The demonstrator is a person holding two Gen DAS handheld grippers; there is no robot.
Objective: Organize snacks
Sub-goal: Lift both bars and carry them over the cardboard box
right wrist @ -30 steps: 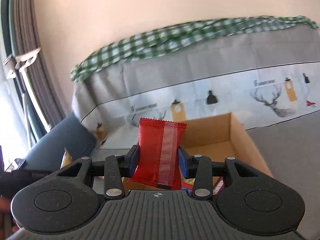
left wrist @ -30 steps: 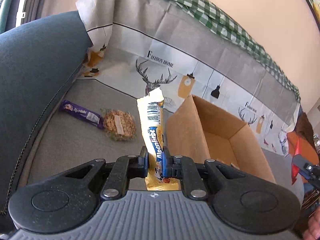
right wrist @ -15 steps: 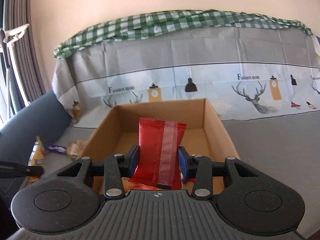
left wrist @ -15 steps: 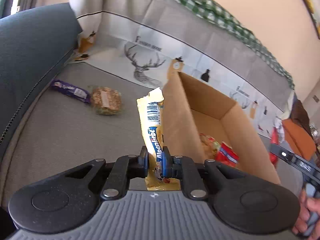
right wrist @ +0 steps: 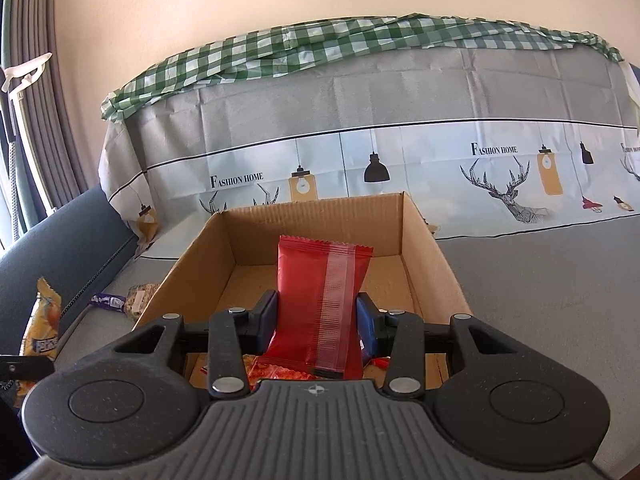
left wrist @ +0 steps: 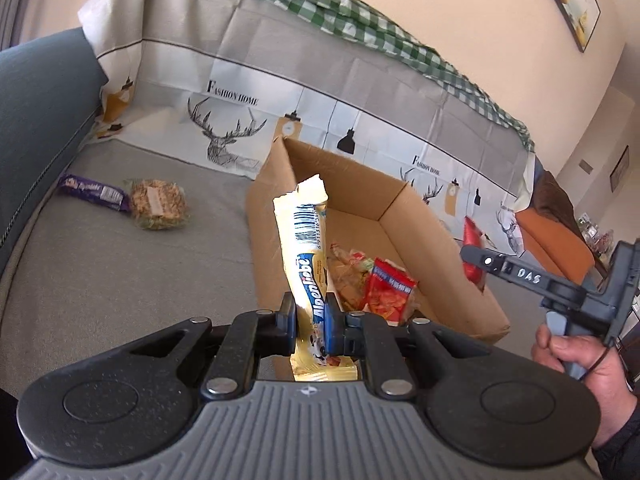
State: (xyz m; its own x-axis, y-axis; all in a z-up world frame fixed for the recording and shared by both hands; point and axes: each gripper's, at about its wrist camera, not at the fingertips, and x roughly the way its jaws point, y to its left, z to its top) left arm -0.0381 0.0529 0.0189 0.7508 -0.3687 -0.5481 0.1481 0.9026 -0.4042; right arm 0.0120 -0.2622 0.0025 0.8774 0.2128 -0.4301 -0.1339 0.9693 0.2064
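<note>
Both tongs loaded over box (right wrist: 424, 240): left tongs (left wrist: 310, 320) pinching yellow bar (left wrist: 306, 236), right tongs (right wrist: 316, 320) pinching red packet (right wrist: 320, 292). Next: lower, release inside.

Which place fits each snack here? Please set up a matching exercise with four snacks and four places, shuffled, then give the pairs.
Snacks:
1. yellow Alpenliebe pack
2. red packet
3. purple bar
4. red-and-white bag

Places:
A. lying in the cardboard box
B. in the left gripper
C. on the grey sofa seat
D. in the right gripper

Pairs: 1-B, 2-D, 3-C, 4-A
</note>
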